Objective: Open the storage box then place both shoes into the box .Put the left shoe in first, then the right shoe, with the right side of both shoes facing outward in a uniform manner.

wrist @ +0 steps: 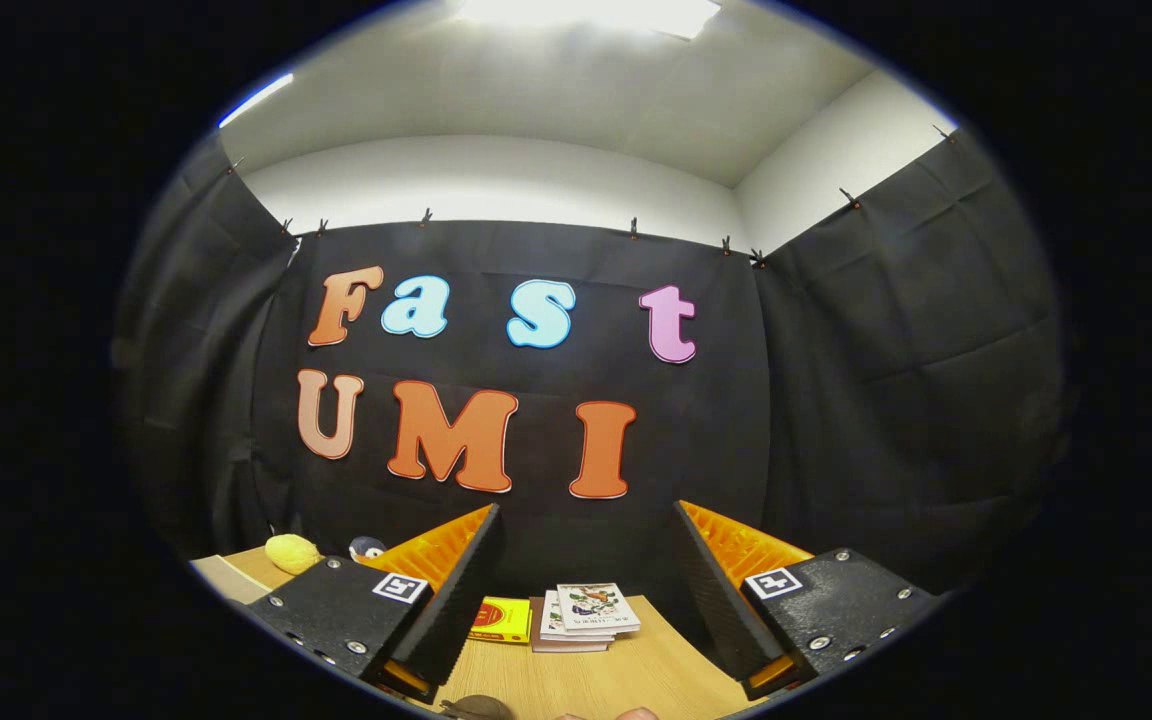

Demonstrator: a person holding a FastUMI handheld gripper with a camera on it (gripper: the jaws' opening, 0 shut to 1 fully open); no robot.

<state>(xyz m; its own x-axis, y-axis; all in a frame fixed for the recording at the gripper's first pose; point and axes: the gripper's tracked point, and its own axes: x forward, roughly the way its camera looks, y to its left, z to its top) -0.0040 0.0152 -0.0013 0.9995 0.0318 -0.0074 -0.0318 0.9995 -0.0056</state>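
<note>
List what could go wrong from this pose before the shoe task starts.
1. The gripper is open with nothing between its fingers, aimed high at the wall; lowering it blind could hit the wooden table.
2. The stack of books and the yellow box lie just ahead of the fingers and could get knocked.
3. The dark object below the fingers is too cropped to identify.

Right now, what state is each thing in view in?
gripper: open, fingers spread wide, nothing between them
stack of books: closed, lying flat on the table beyond the fingers
yellow box: flat on the table, beside the books
yellow plush toy: resting on the table's far corner
wooden table: level
</note>
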